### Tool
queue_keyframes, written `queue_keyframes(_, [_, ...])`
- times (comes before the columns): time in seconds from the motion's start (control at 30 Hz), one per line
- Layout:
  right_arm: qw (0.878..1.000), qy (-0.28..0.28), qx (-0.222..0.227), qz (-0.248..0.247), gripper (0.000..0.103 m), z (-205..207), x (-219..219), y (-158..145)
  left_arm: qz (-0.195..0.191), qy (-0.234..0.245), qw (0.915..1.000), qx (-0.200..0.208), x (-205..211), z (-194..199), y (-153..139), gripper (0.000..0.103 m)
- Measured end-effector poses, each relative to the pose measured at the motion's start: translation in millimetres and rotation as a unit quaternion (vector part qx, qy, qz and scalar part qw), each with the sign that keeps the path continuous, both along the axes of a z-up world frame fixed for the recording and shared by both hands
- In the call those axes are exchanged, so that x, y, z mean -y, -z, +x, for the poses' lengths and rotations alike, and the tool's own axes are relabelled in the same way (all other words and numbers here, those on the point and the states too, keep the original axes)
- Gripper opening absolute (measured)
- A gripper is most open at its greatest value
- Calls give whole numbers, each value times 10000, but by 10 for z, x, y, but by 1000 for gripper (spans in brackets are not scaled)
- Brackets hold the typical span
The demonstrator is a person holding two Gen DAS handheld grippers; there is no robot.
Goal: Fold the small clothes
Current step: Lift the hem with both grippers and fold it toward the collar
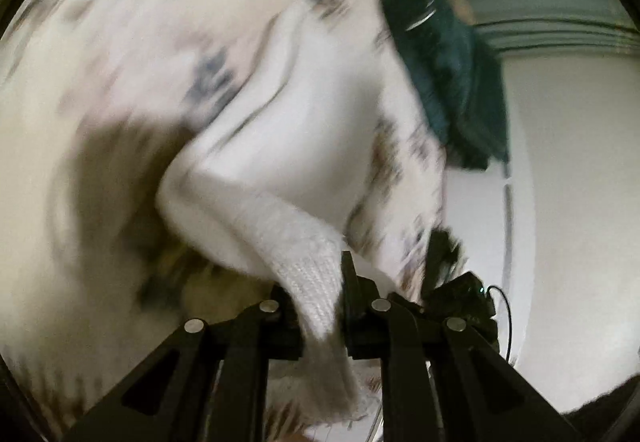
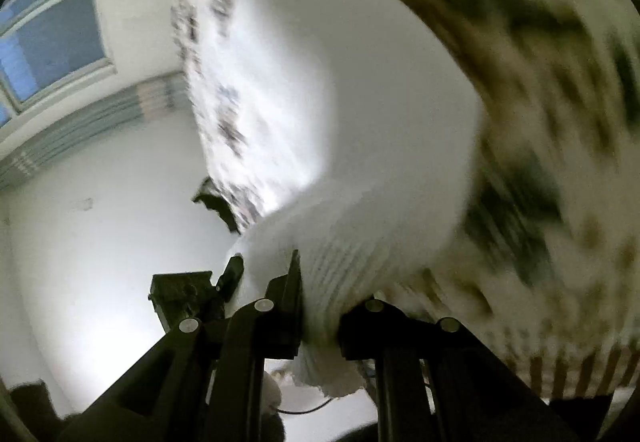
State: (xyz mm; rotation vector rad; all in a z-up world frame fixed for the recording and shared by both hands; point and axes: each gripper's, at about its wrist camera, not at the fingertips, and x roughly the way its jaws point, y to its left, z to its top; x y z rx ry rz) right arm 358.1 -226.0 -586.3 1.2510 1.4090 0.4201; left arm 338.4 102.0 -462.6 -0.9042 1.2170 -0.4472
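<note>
A white knit garment (image 1: 248, 90) with brown and grey patterning fills most of the left wrist view, blurred by motion. My left gripper (image 1: 320, 306) is shut on its ribbed white edge. In the right wrist view the same garment (image 2: 360, 122) hangs close to the camera. My right gripper (image 2: 320, 306) is shut on another ribbed part of it. The garment is held up in the air between both grippers. The right gripper (image 1: 460, 294) shows in the left wrist view, and the left gripper (image 2: 188, 294) in the right wrist view.
A dark green cloth (image 1: 448, 66) shows behind the garment at upper right in the left wrist view. A white wall (image 2: 100, 222), a striped cornice (image 2: 80, 126) and a window (image 2: 48, 26) appear in the right wrist view. No table is in view.
</note>
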Motion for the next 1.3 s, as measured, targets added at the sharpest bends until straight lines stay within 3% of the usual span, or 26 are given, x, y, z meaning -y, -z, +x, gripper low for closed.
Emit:
queue_keyframes(0.13, [9979, 174, 519, -351, 13, 1004, 266, -206, -25, -166, 9985, 512, 118, 946, -54, 11])
queue_keyframes(0.27, [9946, 202, 770, -662, 14, 2075, 406, -222, 12, -262, 9984, 504, 116, 1852, 205, 17])
queue_keyframes(0.37, [9947, 197, 644, -780, 23, 2658, 552, -139, 11, -365, 9985, 402, 116, 2332, 382, 36])
queue_keyframes(0.4, [9945, 288, 663, -763, 37, 2780, 689, -189, -23, -445, 9980, 445, 59, 2428, 410, 54])
queue_keyframes(0.43, [9936, 423, 720, -762, 54, 2898, 685, -217, 37, -549, 9973, 485, 40, 2442, 420, 63])
queue_keyframes(0.5, [9906, 627, 954, -751, 63, 2878, 816, -288, 32, -759, 9953, 600, -115, 2416, 434, 64])
queue_keyframes(0.57, [9882, 593, 964, -1035, 63, 2770, 934, -311, 317, -754, 9946, 646, -214, 2397, 465, 64])
queue_keyframes(0.7, [9798, 159, 745, -1847, 63, 2670, 957, -140, 1248, -193, 9904, 558, -151, 2444, 683, 64])
queue_keyframes(0.83, [9755, -141, 669, -2091, 63, 2805, 806, 158, 1643, 501, 9835, 562, 132, 2651, 930, 64])
queue_keyframes(0.9, [9709, -335, 779, -2242, 60, 2909, 703, 227, 1917, 886, 9752, 660, 323, 2795, 1022, 59])
queue_keyframes(0.93, [9661, -428, 852, -2398, 37, 2970, 649, 235, 2043, 1065, 9703, 731, 417, 2854, 1055, 28])
queue_keyframes(0.97, [9611, -542, 929, -2542, 17, 3023, 595, 225, 2193, 1225, 9651, 748, 488, 2906, 1082, 10])
queue_keyframes(1.0, [9551, -599, 939, -2747, 5, 3050, 561, 193, 2297, 1347, 9608, 771, 534, 2927, 1092, 8])
queue_keyframes(1.07, [9505, -407, 1070, -2889, 5, 3049, 590, 62, 2248, 1281, 9596, 1104, 492, 2843, 937, 7])
queue_keyframes(1.13, [9515, -106, 1172, -2842, 4, 3065, 675, -78, 1988, 908, 9679, 1243, 274, 2752, 758, 6])
queue_keyframes(1.2, [9504, 93, 1209, -2865, 4, 3116, 744, -168, 1849, 521, 9741, 1195, 49, 2731, 698, 5])
queue_keyframes(1.3, [9416, 64, 1093, -3184, 4, 3330, 731, -115, 1751, 190, 9804, 881, -162, 2862, 862, 3])
